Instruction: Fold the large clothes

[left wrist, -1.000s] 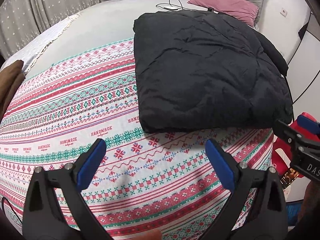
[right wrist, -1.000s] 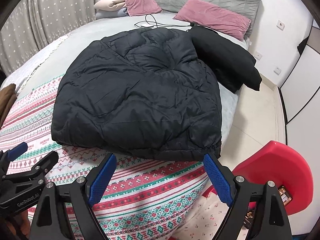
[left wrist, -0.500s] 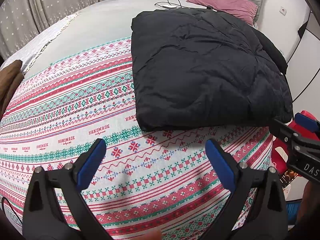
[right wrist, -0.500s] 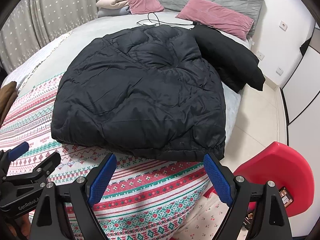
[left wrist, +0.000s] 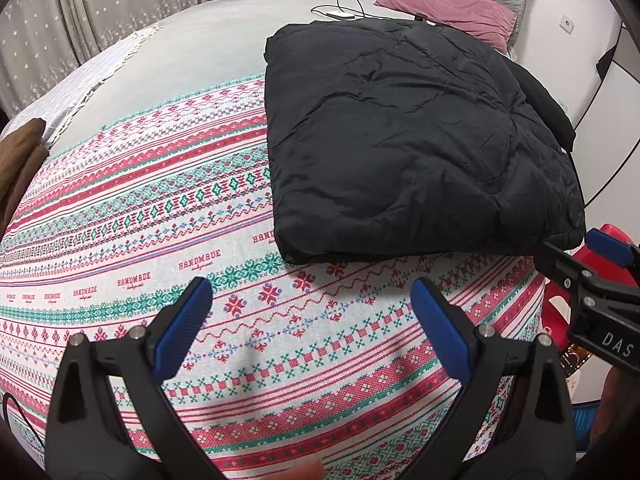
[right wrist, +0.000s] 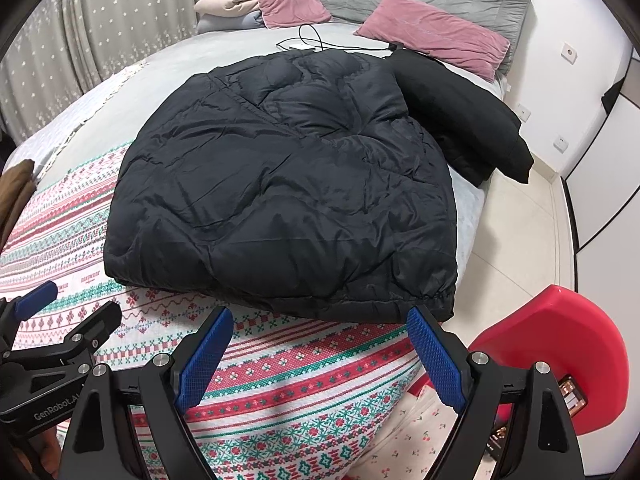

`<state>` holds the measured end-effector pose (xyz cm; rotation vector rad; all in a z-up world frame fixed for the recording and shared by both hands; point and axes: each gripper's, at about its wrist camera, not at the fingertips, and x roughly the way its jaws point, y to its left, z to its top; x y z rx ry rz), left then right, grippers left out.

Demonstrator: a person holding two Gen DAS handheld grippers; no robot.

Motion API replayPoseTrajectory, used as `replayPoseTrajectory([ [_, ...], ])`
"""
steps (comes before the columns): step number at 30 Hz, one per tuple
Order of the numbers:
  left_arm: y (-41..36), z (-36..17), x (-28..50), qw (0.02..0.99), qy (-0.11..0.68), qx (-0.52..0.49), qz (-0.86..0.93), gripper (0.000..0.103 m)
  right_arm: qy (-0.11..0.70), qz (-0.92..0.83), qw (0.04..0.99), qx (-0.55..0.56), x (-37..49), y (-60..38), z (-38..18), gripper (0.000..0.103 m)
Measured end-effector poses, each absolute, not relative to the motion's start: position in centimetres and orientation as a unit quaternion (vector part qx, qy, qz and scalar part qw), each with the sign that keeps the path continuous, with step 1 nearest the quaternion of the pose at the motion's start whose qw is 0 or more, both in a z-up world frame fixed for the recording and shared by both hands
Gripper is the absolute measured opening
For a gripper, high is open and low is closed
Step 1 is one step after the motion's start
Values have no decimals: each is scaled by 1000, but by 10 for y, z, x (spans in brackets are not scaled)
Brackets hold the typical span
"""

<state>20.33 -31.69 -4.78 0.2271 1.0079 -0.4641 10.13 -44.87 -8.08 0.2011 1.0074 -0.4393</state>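
We are holding the left gripper (left wrist: 310,312) and right gripper (right wrist: 320,344) wide apart and empty, just short of the near hem of the black quilted puffer jacket (right wrist: 280,192), which is lying flat on the red-and-green patterned knit blanket (left wrist: 140,220). For an even fold, we are judging that both hem corners should be pinched together.

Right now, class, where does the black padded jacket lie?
In the right wrist view, the black padded jacket lies mid-frame on the bed, its near hem over the patterned red-and-green blanket, beyond the open right tool.
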Motion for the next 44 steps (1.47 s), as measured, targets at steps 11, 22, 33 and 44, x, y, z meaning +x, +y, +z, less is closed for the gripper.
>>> replayPoseTrajectory([
  [11, -317, -48, 203, 843, 477, 110, -221, 99, 478, -208, 848, 96, 102, -448, -81, 90],
  [22, -317, -48, 203, 844, 477, 109, -221, 99, 478, -208, 848, 96, 102, -448, -82, 90],
  [33, -317, -48, 203, 844, 477, 109, -220, 99, 480, -206, 848, 95, 101, -448, -83, 90],
  [44, -323, -51, 202, 843, 478, 116, -218, 99, 481, -205, 847, 95, 101, -449, -84, 90],
])
